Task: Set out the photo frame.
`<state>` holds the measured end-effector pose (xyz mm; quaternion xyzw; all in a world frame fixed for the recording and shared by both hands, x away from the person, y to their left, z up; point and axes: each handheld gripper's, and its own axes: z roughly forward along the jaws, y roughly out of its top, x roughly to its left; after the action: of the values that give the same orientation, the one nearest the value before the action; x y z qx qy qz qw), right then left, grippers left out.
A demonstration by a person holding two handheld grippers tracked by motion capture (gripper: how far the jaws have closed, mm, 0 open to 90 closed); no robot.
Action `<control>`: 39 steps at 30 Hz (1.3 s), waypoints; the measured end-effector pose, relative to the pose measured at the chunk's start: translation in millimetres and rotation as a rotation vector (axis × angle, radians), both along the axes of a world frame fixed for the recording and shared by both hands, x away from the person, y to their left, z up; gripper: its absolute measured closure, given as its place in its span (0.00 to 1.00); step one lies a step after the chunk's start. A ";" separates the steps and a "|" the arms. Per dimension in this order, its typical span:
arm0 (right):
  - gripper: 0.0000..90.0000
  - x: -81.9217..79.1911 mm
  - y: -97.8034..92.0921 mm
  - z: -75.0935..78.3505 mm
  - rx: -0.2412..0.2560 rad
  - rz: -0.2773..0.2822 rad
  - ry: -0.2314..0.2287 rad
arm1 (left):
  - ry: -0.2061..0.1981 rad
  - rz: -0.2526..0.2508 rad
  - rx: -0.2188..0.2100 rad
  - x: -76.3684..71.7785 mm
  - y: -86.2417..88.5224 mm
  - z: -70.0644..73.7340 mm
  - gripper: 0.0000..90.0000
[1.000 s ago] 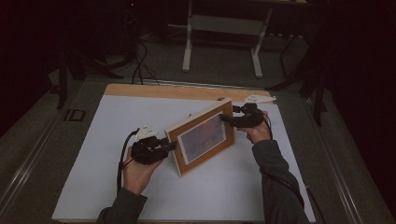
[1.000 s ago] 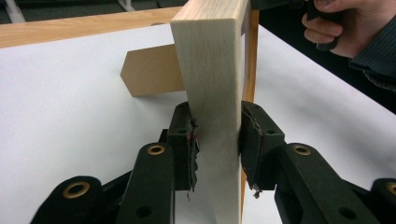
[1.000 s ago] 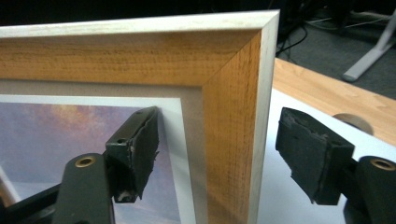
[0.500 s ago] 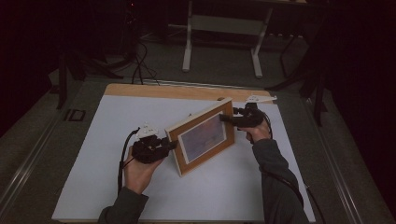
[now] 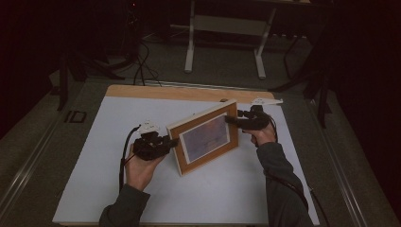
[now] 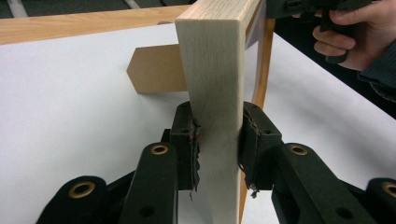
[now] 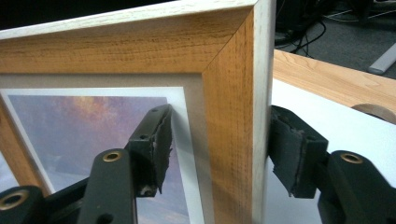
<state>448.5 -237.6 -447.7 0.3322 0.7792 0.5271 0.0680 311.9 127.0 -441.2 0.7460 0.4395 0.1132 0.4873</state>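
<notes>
Wooden frame (image 5: 206, 136), pale at the edges and honey-toned on its face, stands on edge at the centre of the high view, resting on the white sheet (image 5: 94, 127) that covers the table (image 5: 189, 92). It holds a print (image 5: 204, 137) in purple and orange tones behind a white mat.

Left gripper (image 5: 171, 143), lower left of centre in the high view: closed on the frame's near side member. In the left gripper view the two pads press both faces of the pale wood (image 6: 215, 116), with a brown card stand (image 6: 156, 69) showing behind at upper left.

Right gripper (image 5: 229, 119), right of centre in the high view: jaws straddle the frame's far upper corner. In the right gripper view one pad (image 7: 159, 144) lies against the glazed front, the other pad (image 7: 292, 151) sits at the back edge; full contact there cannot be told.

Bare wood strip of the table shows along the sheet's far edge. Beyond, in the upper part of the high view: dark floor, cables (image 5: 142, 61), grey stand legs (image 5: 190, 47).
</notes>
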 end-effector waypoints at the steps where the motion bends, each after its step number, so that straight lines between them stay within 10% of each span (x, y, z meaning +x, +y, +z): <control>1: 0.48 -0.6 -0.7 0.0 -0.002 -0.002 0.002 | 0.004 0.000 -0.003 1.3 0.6 0.0 0.78; 39: 0.67 -27.9 -7.4 -0.8 -0.052 -0.104 -0.049 | 0.035 0.000 -0.079 48.5 20.6 -3.0 0.74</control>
<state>420.6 -245.0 -448.5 0.3575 0.7725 0.5102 0.1229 360.4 147.5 -444.2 0.7279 0.4522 0.0828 0.5088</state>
